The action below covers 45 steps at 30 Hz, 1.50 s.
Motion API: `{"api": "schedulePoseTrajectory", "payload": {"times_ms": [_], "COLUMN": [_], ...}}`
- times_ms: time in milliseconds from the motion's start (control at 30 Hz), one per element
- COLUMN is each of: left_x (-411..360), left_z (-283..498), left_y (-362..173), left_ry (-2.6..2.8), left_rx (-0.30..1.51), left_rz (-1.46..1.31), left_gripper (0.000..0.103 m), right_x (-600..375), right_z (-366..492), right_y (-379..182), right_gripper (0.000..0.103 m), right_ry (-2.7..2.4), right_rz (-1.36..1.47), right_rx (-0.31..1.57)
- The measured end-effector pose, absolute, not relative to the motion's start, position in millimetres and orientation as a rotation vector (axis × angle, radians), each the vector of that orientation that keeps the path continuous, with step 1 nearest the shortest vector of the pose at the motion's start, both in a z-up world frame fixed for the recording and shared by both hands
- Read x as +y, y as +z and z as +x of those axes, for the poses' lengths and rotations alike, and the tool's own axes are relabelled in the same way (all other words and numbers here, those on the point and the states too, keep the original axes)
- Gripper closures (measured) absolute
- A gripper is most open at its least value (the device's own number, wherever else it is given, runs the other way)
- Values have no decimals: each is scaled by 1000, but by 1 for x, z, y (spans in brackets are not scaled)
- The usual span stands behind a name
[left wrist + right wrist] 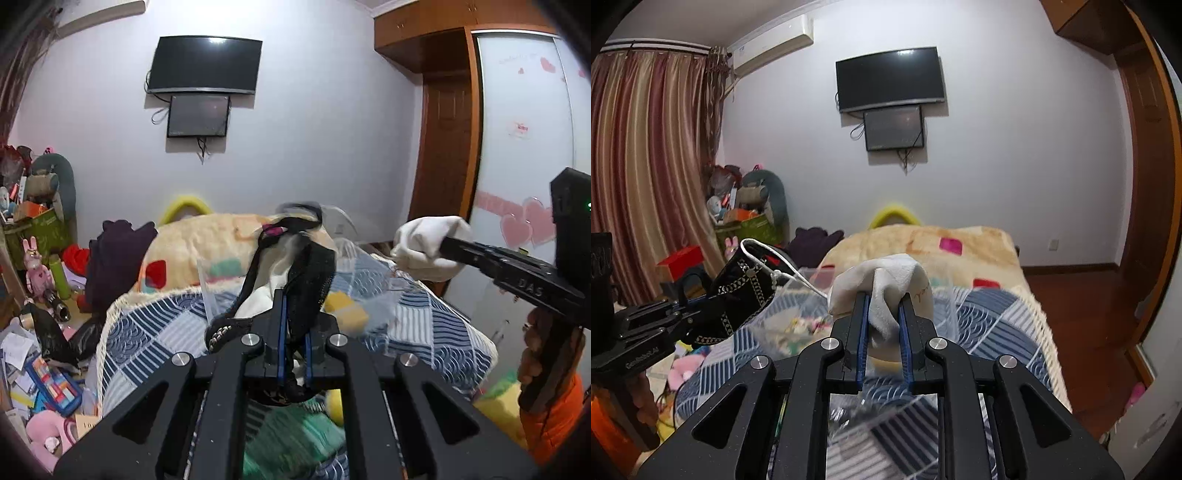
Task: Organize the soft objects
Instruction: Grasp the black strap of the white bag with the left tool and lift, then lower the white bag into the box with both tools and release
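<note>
Left gripper (293,332) is clamped on a black pouch (306,280) with pale woven trim and a white cord; jaws nearly closed, fabric bunched between the blue pads. In the right wrist view the same pouch (742,295) hangs raised, left of the clear plastic bin (798,306). Landmark is that bin, sitting on the blue-and-white patterned quilt (997,317) of the bed. Small colourful bits show through the bin wall; too blurred to name.

Right gripper (882,325) is clamped on a white cloth bundle (886,280), maybe a soft pouch or sock, cannot tell; jaws narrow, cloth pinched and bulging above the pads. In the left wrist view the bundle (428,247) is held right of and above the bin, off the quilt. A yellow soft item (347,310) lies near the bin, blurred.

Beyond the bin: a cream blanket (923,243) with coloured squares. Left of it, floor clutter and plush toys (40,269).

Step, judged: both soft items are lifted and in transit, likely headed for the bin. The next move calls for bringing each one over the opening, lowering it inside, then opening the jaws one at a time. Risk: the cord snagging on the rim.
</note>
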State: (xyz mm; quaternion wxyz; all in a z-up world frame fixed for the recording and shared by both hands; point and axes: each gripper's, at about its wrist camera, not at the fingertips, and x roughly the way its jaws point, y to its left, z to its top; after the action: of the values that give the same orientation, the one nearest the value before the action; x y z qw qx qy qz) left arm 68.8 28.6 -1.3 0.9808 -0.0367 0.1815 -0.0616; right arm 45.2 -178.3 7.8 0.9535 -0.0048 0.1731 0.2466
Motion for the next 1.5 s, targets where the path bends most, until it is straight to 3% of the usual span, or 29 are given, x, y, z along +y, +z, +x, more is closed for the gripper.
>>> {"api": "schedulePoseTrajectory", "payload": {"times_ms": [400, 1000, 1200, 1333, 1500], "left_x": [34, 26, 25, 24, 27], "left_z": [130, 190, 187, 178, 163], "left_y": [-15, -59, -64, -62, -54], "left_ry": [-77, -94, -89, -95, -109], "left_rx": [416, 603, 623, 621, 606], "left_rz": [-55, -52, -55, -60, -88], "left_gripper": [96, 96, 81, 76, 71], "right_x": [-162, -152, -155, -157, -158], "right_z": [85, 124, 116, 115, 103], "right_y": [8, -47, -43, -40, -37], "right_gripper": [89, 89, 89, 82, 57], "right_ry": [437, 415, 419, 429, 444], "right_rz": [-37, -100, -103, -112, -117], "right_rx": [360, 581, 588, 586, 555]}}
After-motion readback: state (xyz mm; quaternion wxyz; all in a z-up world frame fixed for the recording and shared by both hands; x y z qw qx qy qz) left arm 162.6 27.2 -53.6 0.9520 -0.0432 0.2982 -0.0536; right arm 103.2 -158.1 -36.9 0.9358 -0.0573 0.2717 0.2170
